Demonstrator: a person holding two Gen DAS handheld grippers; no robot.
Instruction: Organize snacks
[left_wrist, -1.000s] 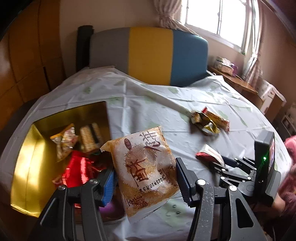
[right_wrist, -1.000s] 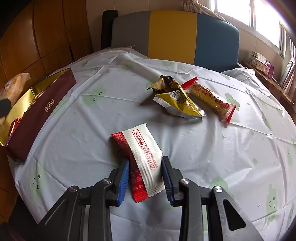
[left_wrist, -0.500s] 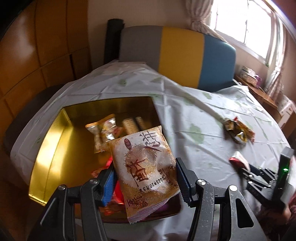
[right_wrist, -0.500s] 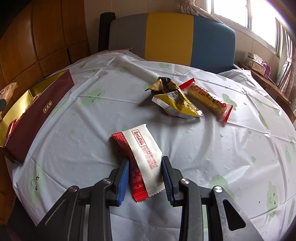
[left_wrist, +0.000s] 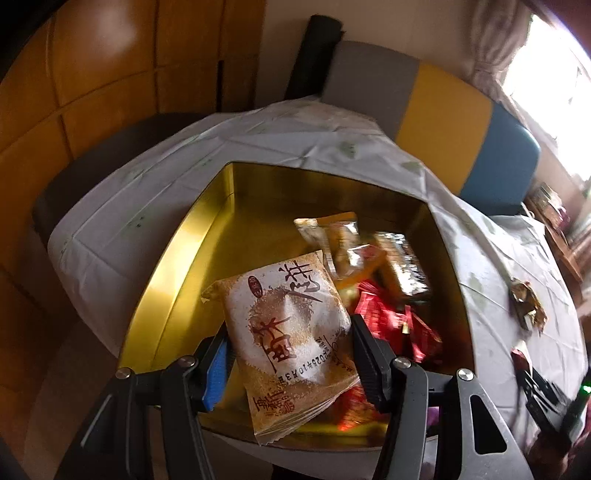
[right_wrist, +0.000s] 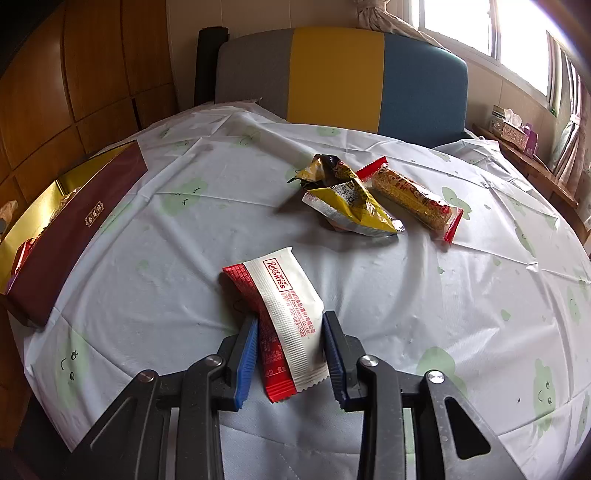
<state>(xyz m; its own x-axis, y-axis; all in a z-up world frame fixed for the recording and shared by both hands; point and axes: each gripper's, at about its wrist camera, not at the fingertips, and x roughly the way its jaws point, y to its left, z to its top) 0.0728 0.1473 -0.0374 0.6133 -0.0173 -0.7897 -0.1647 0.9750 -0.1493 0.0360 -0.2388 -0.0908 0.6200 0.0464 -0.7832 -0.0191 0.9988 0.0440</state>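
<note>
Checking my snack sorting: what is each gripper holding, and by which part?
Left gripper: tan pastry packet, lower side edges. Right gripper: red-and-white wafer packet, near end.

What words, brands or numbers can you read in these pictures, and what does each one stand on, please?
"Roler KISS", first word unsure: red and white wrapper in the right gripper.
"400-085-0986", roughly: same wrapper; the small print beside it is unreadable.
Large brush characters and a printed date: brown snack packet in the left gripper; too distorted to quote.
Small gold label: maroon box side; unreadable.

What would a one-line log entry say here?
left tongs: hold brown packet over gold box | right tongs: grip red-white packet on table
</note>
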